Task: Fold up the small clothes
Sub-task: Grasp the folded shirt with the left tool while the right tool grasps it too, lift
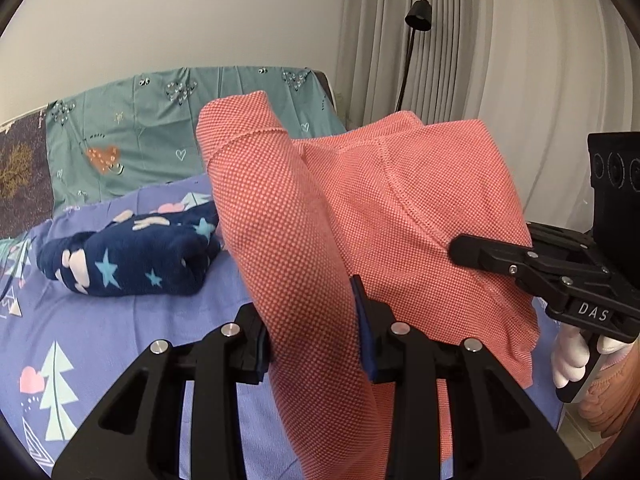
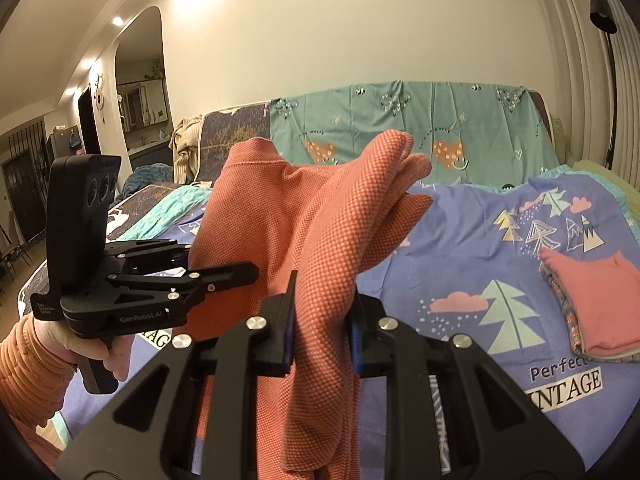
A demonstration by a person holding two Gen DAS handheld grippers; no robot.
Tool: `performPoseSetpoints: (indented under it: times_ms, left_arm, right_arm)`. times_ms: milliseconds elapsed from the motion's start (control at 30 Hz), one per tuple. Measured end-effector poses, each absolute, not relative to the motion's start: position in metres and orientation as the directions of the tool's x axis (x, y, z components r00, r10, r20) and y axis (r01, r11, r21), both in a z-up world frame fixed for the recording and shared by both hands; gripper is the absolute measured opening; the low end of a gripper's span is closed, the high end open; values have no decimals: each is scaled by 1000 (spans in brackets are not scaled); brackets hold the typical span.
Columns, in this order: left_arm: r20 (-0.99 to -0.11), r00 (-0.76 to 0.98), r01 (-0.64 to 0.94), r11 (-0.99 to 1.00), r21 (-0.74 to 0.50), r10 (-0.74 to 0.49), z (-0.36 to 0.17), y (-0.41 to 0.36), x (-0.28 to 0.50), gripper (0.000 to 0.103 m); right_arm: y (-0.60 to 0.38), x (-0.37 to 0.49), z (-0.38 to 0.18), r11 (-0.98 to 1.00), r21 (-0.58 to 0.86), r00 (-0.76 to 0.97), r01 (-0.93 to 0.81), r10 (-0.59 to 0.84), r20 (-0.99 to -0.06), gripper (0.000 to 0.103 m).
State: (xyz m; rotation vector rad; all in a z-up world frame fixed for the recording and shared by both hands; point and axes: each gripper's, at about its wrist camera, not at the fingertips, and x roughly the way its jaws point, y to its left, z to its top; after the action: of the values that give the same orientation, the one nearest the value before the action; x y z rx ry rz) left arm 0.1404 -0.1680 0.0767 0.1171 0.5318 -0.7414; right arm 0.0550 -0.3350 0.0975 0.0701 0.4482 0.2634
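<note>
A coral-red knitted garment (image 1: 360,208) hangs in the air above the bed, held at two places. My left gripper (image 1: 314,320) is shut on a thick fold of it, and the cloth bulges up over the jaws. My right gripper (image 2: 322,320) is shut on another bunched edge of the same garment (image 2: 280,216), whose loose end sticks out over the bed. In the left wrist view the right gripper (image 1: 460,250) comes in from the right and bites the cloth. The right wrist view has the left gripper (image 2: 248,270) at the left, in a hand with an orange sleeve.
A purple bedsheet with trees (image 2: 480,248) covers the bed (image 1: 120,320). A folded navy star-print garment (image 1: 132,256) lies on it at the left. A folded pink stack (image 2: 596,304) lies at the right. A teal cover (image 2: 440,128), a floor lamp (image 1: 416,20) and curtains stand behind.
</note>
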Motion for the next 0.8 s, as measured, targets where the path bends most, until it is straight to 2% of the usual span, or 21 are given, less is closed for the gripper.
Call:
performPoseSetpoints:
  times_ms: [367, 800]
  left_arm:
    - [-477, 606, 714, 700, -25, -636, 107, -216, 178, 35]
    - [-455, 645, 709, 702, 57, -614, 111, -298, 267, 35]
  right_arm:
    - [-369, 87, 122, 985, 74, 903, -157, 174, -393, 20]
    - [-436, 184, 123, 997, 73, 919, -27, 54, -390, 20]
